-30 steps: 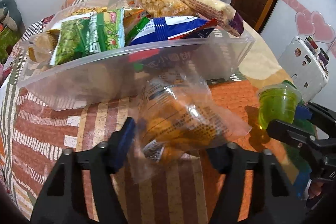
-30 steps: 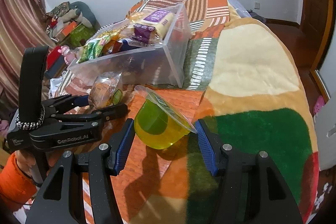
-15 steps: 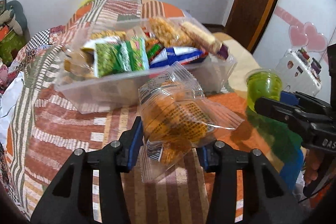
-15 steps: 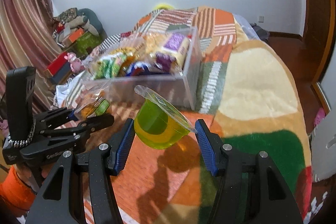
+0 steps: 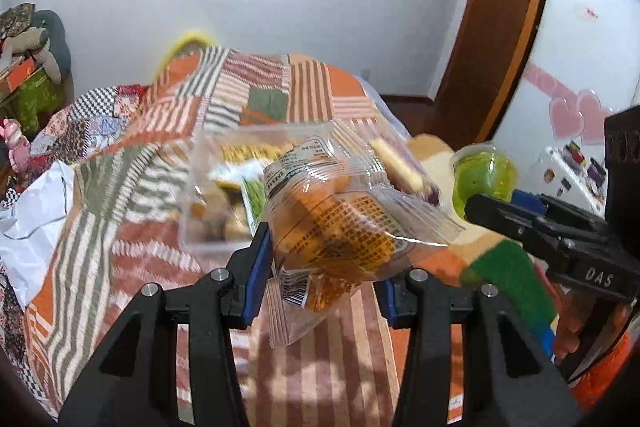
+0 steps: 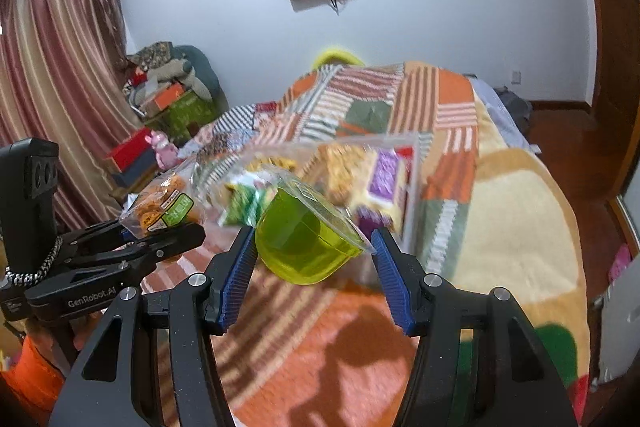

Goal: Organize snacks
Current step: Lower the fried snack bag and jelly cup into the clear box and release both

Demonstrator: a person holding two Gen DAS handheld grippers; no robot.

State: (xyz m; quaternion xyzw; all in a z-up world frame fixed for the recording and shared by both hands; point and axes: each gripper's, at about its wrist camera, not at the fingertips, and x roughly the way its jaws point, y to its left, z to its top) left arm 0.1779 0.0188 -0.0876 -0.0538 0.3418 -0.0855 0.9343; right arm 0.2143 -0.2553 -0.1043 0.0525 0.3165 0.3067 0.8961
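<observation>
A: What has been altered over the last second?

B: Both items have been raised off the bed point(image 5: 304, 99). A second ago the snack packet point(image 5: 340, 223) was sitting low between wide-set left fingers; now it is pinched by the left gripper point(image 5: 324, 267), the closing finished half a second back. The jelly cup point(image 6: 304, 243) was already clamped and has been carried upward with it.

A: State of the fingers?

B: Left fingers point(image 5: 256, 267) closed on the packet, lower half of the wrapper squeezed. The right gripper point(image 6: 314, 271) is closed on the cup, the cup wall pressed by the blue pads on both sides.

A: Position of each item relative to the fingers?

B: The packet is held between the left fingertips, most of it projecting up and forward beyond them, a loose tail of wrapper hanging below. The cup is seated between the right fingertips, tilted, its sealed film lid turned up and to the right.

A: And the bin point(image 6: 410, 183)?

B: Seen ahead of and below both pairs of fingers, already crowded with packets; blurred in both views.

A: Meaning for the task?

B: Pick-up is judged complete for both snacks. Carrying over the bin rim and releasing is judged to remain. Free space inside cannot be made out.
</observation>
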